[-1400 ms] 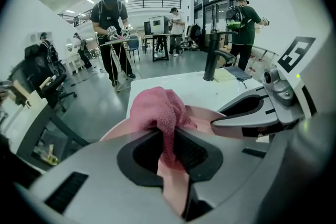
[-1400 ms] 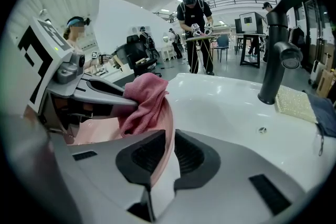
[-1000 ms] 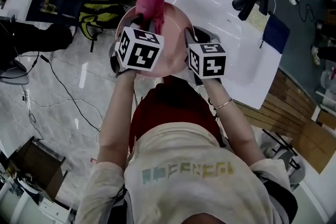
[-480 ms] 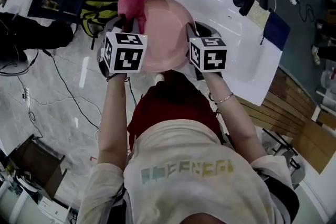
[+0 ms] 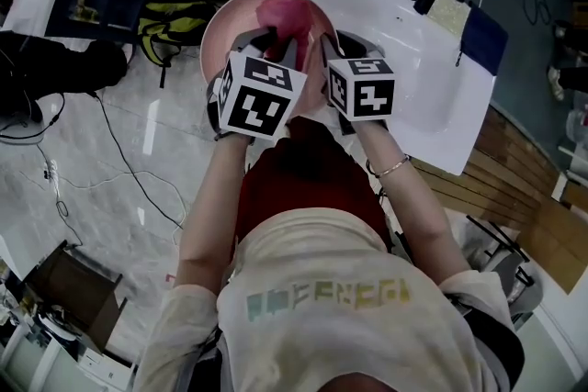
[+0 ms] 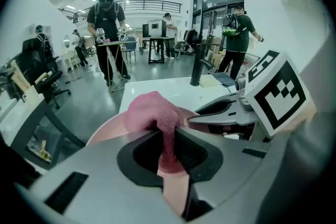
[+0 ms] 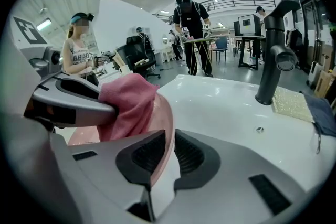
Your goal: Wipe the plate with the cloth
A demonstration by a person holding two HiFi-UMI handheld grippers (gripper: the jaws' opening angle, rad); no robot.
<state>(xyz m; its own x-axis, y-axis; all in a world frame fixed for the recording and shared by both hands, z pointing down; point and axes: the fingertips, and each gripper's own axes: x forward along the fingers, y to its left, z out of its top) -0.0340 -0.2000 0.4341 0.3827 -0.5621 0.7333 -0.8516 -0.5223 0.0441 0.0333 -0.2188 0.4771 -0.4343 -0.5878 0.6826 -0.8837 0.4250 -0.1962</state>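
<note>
As left gripper (image 6: 167,140) pinches cloth (image 6: 151,110), plate (image 5: 223,37) clamped

The left tool (image 5: 269,41) has slid from the left edge of the pink plate (image 5: 223,37) back to its middle. The pink cloth (image 5: 280,14) went along and is now close to the right tool (image 5: 328,49).

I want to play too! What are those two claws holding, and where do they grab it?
The left gripper pinches a hanging fold of the pink cloth. The right gripper clamps the pink plate by its rim.
</note>
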